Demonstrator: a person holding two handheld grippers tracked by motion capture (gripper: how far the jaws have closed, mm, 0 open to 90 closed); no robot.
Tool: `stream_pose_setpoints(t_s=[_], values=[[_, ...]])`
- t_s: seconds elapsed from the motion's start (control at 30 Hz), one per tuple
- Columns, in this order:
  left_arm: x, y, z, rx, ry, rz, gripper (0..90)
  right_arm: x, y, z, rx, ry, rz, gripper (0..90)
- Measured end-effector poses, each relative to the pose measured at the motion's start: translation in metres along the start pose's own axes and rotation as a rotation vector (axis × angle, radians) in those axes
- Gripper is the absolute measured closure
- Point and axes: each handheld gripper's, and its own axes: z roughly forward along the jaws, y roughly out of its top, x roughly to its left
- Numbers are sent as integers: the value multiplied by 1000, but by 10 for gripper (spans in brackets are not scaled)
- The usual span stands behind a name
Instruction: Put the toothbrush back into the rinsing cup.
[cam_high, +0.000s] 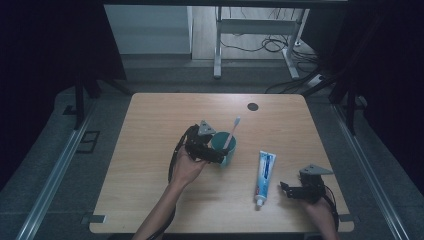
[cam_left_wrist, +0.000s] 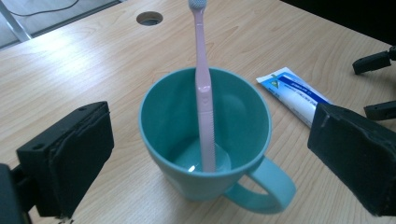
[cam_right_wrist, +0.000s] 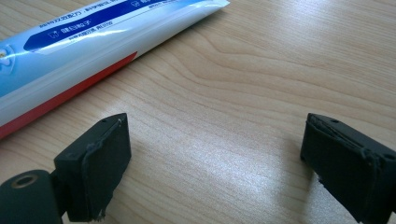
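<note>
Dim room, dark curtains both sides, grey floor with metal rails; a white desk frame (cam_high: 255, 30) and loose cables sit behind. Light wood table (cam_high: 150, 120) with a round grommet hole (cam_high: 253, 106) near the far edge. Teal mug (cam_left_wrist: 205, 135) sits mid-table, upright, handle toward the camera in the left gripper view, pink toothbrush (cam_left_wrist: 204, 93) standing in it, head up, leaning on the rim. Left gripper (cam_left_wrist: 205, 154) is just beside the mug, jaws spread wide either side, pads clear of the wall, nothing gripped. Toothpaste tube (cam_high: 264, 177) lies flat right of the mug, cap toward the near edge. Right gripper (cam_right_wrist: 215, 163) rests near the tube, jaws released, bare wood between them.
</note>
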Motion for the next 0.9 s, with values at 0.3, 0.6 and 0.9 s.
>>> stream_pose_setpoints(t_s=[0.3,0.6,0.9], values=[[3,-12,-13,-13,12,1,3,0,0,0,1,0,1,82],[4,-23,-23,-23,25,1,10,0,0,0,-2,-1,-2,82],[4,-40,-32,-18,31,4,13,0,0,0,1,1,2,82]])
